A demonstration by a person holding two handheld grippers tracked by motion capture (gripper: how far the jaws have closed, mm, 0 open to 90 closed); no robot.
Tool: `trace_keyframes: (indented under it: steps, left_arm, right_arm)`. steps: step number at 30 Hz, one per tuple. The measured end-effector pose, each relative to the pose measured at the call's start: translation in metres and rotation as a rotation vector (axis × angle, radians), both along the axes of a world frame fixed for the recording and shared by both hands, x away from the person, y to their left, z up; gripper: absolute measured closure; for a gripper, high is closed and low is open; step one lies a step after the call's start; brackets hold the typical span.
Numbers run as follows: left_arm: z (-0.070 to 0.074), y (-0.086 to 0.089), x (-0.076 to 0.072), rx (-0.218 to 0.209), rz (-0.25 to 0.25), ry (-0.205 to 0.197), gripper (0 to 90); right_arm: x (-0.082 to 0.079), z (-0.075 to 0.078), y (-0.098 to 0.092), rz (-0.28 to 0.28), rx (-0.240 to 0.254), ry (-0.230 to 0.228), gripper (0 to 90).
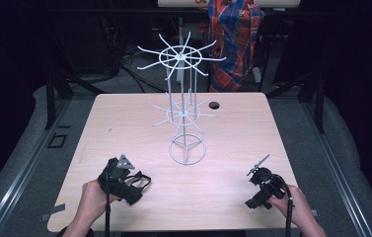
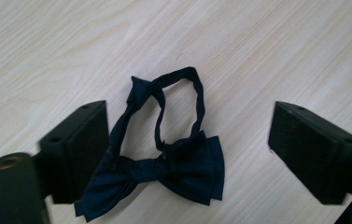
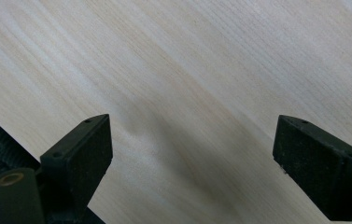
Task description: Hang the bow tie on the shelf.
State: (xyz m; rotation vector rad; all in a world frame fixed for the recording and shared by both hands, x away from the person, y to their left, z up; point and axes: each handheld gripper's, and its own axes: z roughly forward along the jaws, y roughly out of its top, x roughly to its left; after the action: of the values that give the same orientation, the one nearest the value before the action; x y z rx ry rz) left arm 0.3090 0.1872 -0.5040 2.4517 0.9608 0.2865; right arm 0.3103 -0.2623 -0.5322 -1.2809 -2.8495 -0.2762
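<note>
Left gripper (image 2: 187,154) sits nearest the lens, jaws spread wide with the bow tie (image 2: 164,172) lying flat on the table (image 2: 267,56) between them; pads aren't pressing on it, though the near jaw overlaps one wing and the strap beside it, contact unclear. Strap loop (image 2: 183,102) runs away from the jaws, apart from the far one. From the high view the left gripper (image 1: 139,183) is at the front left of the table (image 1: 124,123), tie (image 1: 141,180) right at its tips. Right gripper (image 1: 255,187) rests at front right, jaws released, bare wood between them in its own view (image 3: 190,158). White wire rack (image 1: 183,106) stands mid-table, well apart from the tie, all hooks bare. Judgement: job looks like hanging the tie on the rack, so this is the very start, a pick being lined up. Nothing grasped or hung yet. Left to do: clamp, lift, carry to a hook, loop the strap over, release.
</note>
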Motion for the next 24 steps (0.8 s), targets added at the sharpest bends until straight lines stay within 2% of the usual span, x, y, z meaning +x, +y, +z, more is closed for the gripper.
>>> trace_keyframes:
  steps: [2,4,5,6,9,10,11,13,14,15,17,18,19,20,24]
  left_arm:
    - [0.000,-0.004,-0.001,0.008,-0.005,-0.001,19.7]
    - [-0.001,-0.008,-0.001,0.022,-0.023,0.003,26.7]
    - [-0.002,-0.009,-0.001,0.022,-0.026,0.006,27.4]
    - [-0.003,-0.010,-0.001,0.031,-0.027,0.008,29.5]
    - [-0.006,-0.013,0.002,0.059,-0.029,0.034,34.6]
    - [-0.008,-0.014,0.003,0.075,-0.020,0.039,37.1]
    - [-0.010,-0.014,0.004,0.088,-0.020,0.046,38.8]
    - [-0.012,-0.015,0.005,0.083,-0.020,0.064,42.6]
    - [-0.013,-0.015,0.005,0.081,-0.021,0.072,44.4]
    - [-0.014,-0.015,0.006,0.075,-0.026,0.084,45.4]
    - [-0.016,-0.016,0.008,0.079,-0.021,0.102,48.8]
    - [-0.018,-0.016,0.009,0.081,-0.022,0.110,49.7]
    - [-0.018,-0.017,0.009,0.080,-0.023,0.123,50.6]
    - [-0.019,-0.017,0.010,0.081,-0.022,0.125,52.2]
    - [-0.024,-0.022,0.013,0.102,-0.043,0.148,58.9]
  right_arm:
    - [0.000,0.000,0.000,-0.003,0.000,-0.006,11.7]
    - [-0.003,-0.002,0.001,-0.037,0.035,-0.029,11.8]
    - [-0.002,0.000,0.000,-0.014,0.013,-0.016,11.8]
    - [-0.003,-0.002,0.001,-0.038,0.034,-0.029,11.8]
    - [0.000,0.001,0.000,0.006,-0.011,-0.006,11.8]
    - [-0.005,-0.005,0.002,-0.065,0.057,-0.052,11.9]
    - [-0.005,-0.005,0.002,-0.066,0.055,-0.050,12.1]
    - [-0.005,-0.005,0.003,-0.062,0.049,-0.048,12.2]
    - [-0.001,0.001,0.002,-0.001,-0.010,-0.011,12.3]
    - [-0.001,-0.001,0.003,-0.009,0.003,-0.018,12.3]
    - [0.002,0.002,0.003,0.035,-0.038,0.013,12.3]
    - [0.001,-0.001,0.003,0.004,-0.009,0.001,12.4]
    - [0.000,-0.002,0.003,-0.006,-0.020,-0.008,12.4]
    - [0.000,-0.002,0.003,-0.013,-0.008,-0.010,12.4]
    - [0.001,-0.003,0.005,-0.011,-0.006,-0.012,12.4]
